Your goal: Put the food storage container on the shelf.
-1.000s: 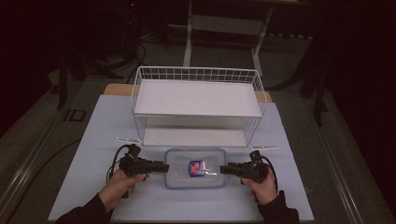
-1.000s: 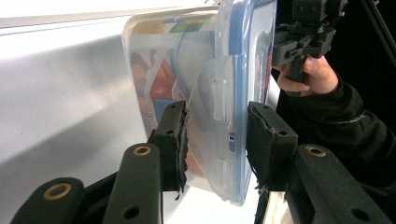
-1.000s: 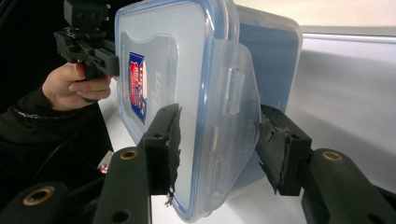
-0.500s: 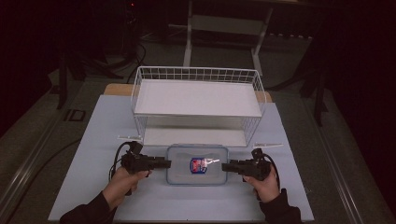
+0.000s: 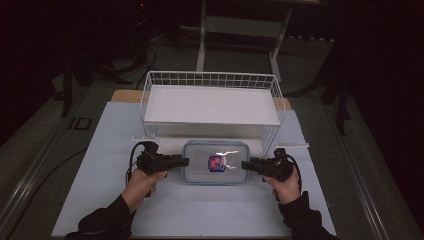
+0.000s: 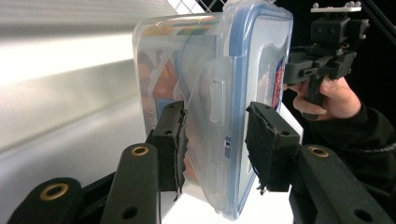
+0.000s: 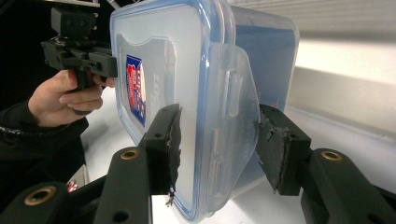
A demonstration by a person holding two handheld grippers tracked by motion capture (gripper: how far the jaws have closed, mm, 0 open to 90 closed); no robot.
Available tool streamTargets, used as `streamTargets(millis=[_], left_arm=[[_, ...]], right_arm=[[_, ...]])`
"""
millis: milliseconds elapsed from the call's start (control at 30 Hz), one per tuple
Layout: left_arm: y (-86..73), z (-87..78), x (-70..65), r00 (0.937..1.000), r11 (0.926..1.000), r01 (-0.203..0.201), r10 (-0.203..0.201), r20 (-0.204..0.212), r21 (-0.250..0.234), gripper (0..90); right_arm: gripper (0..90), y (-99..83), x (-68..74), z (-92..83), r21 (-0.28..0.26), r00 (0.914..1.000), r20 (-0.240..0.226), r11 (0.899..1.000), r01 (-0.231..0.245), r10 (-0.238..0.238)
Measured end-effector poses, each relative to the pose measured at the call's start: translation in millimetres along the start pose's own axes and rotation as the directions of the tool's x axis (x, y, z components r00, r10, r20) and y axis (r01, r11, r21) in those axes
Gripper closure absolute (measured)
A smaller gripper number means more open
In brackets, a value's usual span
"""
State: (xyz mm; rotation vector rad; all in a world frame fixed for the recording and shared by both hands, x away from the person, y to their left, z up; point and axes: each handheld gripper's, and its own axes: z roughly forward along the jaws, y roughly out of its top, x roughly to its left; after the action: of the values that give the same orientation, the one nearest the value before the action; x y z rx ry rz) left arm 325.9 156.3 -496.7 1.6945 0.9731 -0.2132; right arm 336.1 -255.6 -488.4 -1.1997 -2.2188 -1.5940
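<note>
A clear plastic food box [image 5: 215, 162] with a blue-rimmed lid and a red and blue label is held level between both grippers, just in front of the white wire basket [image 5: 150, 95]. My left gripper [image 5: 184, 161] is shut on its left short end and my right gripper [image 5: 246, 164] on its right short end. In the left gripper view the box [image 6: 187, 60] stands on edge, with the left gripper [image 6: 215, 135] clamping its side latch. In the right gripper view the right gripper [image 7: 217, 140] presses the opposite latch of the box [image 7: 187, 56].
The wire basket has a white shelf board [image 5: 210, 105] across it and stands at the back of the pale table mat [image 5: 100, 200]. Dark floor, cables and a metal frame [image 5: 240, 25] lie beyond the table. A person's hands and dark sleeves come in from the near edge.
Both hands have carried the box away from the person, toward the wire basket, and a little upward. The grip at both ends looks the same.
</note>
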Motion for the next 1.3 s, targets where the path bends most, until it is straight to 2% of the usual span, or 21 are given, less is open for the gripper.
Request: streamTargets(millis=[167,300,467,567,600,667,767,867,1100,1167,1200,1300], left_arm=[[2.0,6.0,6.4,0.9998,0.9999,-0.008,0.008,-0.020,-0.014,57.3],[2.6,10.7,12.6,0.9990,0.9988,-0.029,0.028,-0.034,-0.040,56.9],[7.8,17.3,20.2,0.9959,0.9918,-0.076,0.071,-0.055,-0.103,56.1],[10.5,20.7,21.5,0.9941,0.9908,-0.088,0.081,-0.071,-0.102,55.0],[11.8,24.5,22.5,0.9917,0.9900,-0.099,0.090,-0.092,-0.101,54.6],[11.4,26.9,25.5,0.9923,0.9906,-0.089,0.079,-0.096,-0.104,54.4],[11.6,28.1,26.3,0.9933,0.9899,-0.077,0.066,-0.094,-0.119,54.5],[13.6,29.6,25.2,0.9920,0.9889,-0.091,0.079,-0.099,-0.118,54.6],[15.3,31.5,28.8,0.9936,0.9882,-0.076,0.064,-0.093,-0.133,54.4],[16.4,32.9,29.7,0.9933,0.9880,-0.070,0.056,-0.101,-0.138,53.4],[16.2,35.5,29.4,0.9897,0.9850,-0.098,0.082,-0.118,-0.142,52.3],[15.6,38.2,30.3,0.9870,0.9839,-0.105,0.085,-0.136,-0.145,49.1]], right_arm=[[51.0,4.3,-6.5,3.9,-0.010,0.9997,0.019,1.000,0.016,-0.016],[50.8,7.6,-12.6,8.6,-0.010,0.9983,0.033,0.999,0.048,-0.048],[50.6,14.7,-17.5,12.0,-0.034,0.9950,0.061,0.996,0.081,-0.079],[50.5,19.1,-19.5,12.8,-0.044,0.9916,0.083,0.994,0.103,-0.099],[50.3,20.0,-20.5,13.7,-0.044,0.9908,0.088,0.993,0.108,-0.104],[50.0,20.6,-22.7,16.1,-0.044,0.9885,0.102,0.992,0.117,-0.112],[49.6,20.6,-26.5,17.7,-0.050,0.9901,0.101,0.993,0.103,-0.098],[48.6,20.5,-32.1,18.8,-0.062,0.9921,0.093,0.994,0.090,-0.084],[46.6,21.1,-35.1,21.4,-0.075,0.9911,0.112,0.994,0.080,-0.072],[45.8,21.0,-33.6,22.5,-0.081,0.9867,0.147,0.993,0.082,-0.070],[45.2,20.9,-33.3,23.0,-0.086,0.9856,0.155,0.993,0.083,-0.069],[44.2,20.3,-32.1,25.6,-0.094,0.9793,0.190,0.992,0.087,-0.068]])
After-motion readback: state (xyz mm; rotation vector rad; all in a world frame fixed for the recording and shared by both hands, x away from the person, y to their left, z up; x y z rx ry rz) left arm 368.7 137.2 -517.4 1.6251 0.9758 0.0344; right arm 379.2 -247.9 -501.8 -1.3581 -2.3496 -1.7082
